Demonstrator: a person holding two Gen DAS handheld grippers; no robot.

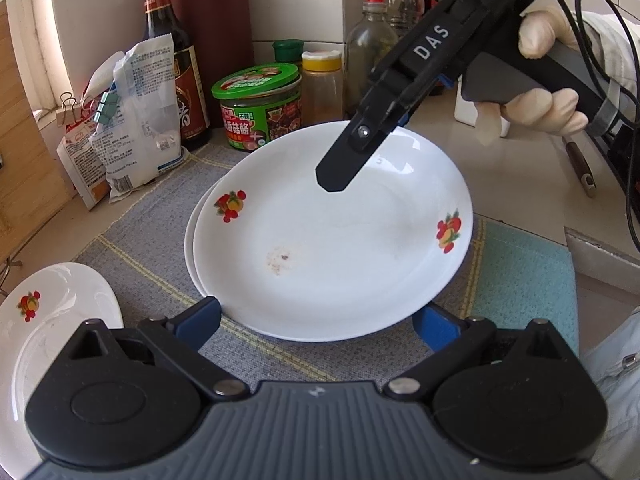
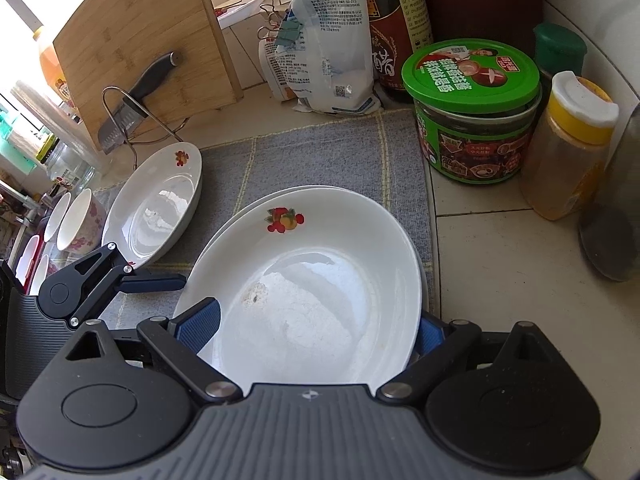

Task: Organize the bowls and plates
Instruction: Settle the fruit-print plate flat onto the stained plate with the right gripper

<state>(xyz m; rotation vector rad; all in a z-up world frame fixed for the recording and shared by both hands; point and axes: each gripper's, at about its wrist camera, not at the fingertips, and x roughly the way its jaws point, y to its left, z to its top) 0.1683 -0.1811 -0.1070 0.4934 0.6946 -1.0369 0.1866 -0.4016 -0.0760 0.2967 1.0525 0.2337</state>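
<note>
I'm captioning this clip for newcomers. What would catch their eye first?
The white plate with fruit decals, stacked on a second plate on the grey mat, fills both views, a brownish smear near its middle. The right gripper hangs open over its far rim. Behind stands a green-lidded jar.

A home kitchen counter — sauce jar (image 2: 472, 112), vinegar bottle (image 1: 172, 60), knife (image 2: 132, 100) and cutting board (image 2: 132, 40) along tiled walls.

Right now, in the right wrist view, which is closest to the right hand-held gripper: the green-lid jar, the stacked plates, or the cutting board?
1. Stacked plates, between the right hand-held gripper's fingers.
2. Green-lid jar, beyond, right.
3. Cutting board, farthest, back left.
</note>
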